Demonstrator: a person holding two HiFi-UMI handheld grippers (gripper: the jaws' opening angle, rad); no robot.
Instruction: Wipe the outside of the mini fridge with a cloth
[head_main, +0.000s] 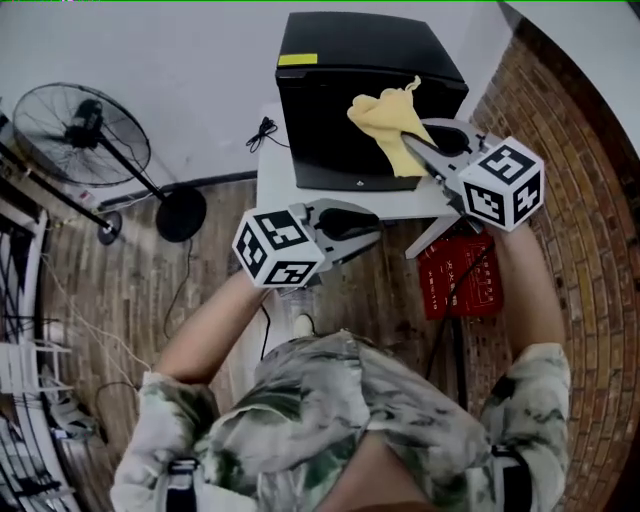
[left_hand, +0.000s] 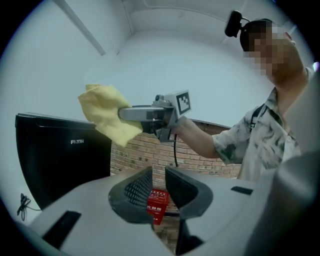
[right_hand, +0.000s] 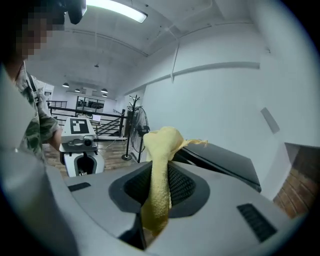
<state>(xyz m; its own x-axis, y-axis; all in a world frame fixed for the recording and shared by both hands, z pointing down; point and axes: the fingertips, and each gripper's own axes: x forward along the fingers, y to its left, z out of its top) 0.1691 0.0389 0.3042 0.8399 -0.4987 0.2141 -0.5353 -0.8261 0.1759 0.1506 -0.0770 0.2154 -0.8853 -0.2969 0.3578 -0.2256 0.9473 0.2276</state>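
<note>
One black mini fridge (head_main: 370, 90), door closed, stands on the white surface (head_main: 272, 185) at upper centre. One yellow cloth (head_main: 390, 125) hangs by its top front edge, clamped in the right claw (head_main: 418, 148). The left claw (head_main: 372, 232), lower left, is slightly parted, empty.

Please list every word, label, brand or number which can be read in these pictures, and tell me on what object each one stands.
"FUXIN": white letters on a black face of the mini fridge, seen in the left gripper view.
Yellow label on the fridge's top: no print can be read on it.
Red box: a white label with characters, too blurred to read. Its white print in the head view is also too small.
</note>
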